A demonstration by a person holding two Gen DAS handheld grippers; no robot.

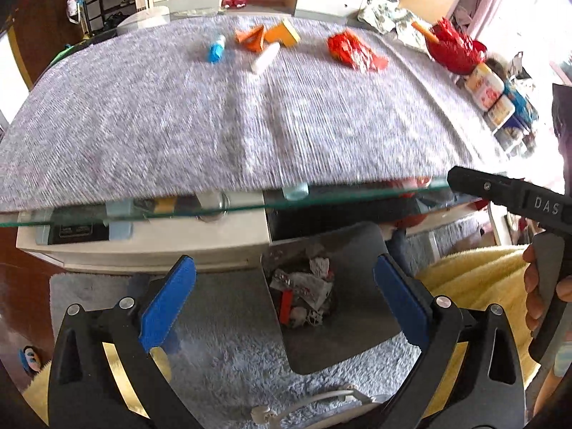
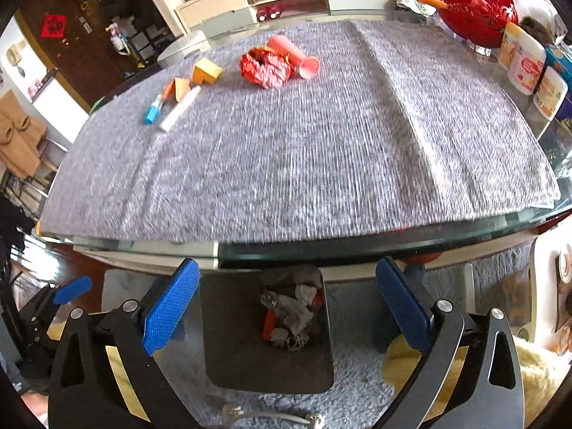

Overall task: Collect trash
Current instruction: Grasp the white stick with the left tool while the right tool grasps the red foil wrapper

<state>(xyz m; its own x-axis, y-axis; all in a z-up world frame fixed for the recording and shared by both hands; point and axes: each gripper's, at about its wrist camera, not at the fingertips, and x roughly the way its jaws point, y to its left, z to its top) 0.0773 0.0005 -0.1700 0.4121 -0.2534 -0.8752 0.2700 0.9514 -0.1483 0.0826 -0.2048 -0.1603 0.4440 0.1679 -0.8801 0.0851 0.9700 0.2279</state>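
Trash still lies far ahead of both claws on the worktop (image 2: 321, 164): red wrapper (image 2: 266, 66), pink tube (image 2: 296, 55). Your left claw (image 1: 284, 296) and right claw (image 2: 286, 298) gape wide, empty, over the bin (image 2: 268, 329). Reach forward, pick one piece each.

Your left gripper (image 1: 284, 287) points steeply downward, its two blue-padded fingers (image 1: 168, 304) spread wide with nothing between the pads. Your right gripper (image 2: 286, 293) is tilted down the same way, its jaws just as wide and its blue pads (image 2: 171, 305) pressing on nothing. In the left wrist view, your right hand (image 1: 543, 286) wraps around the black handle of the right gripper at the frame's right edge, fingers curled around the grip. In the right wrist view, one blue fingertip of your left gripper shows at the far left.
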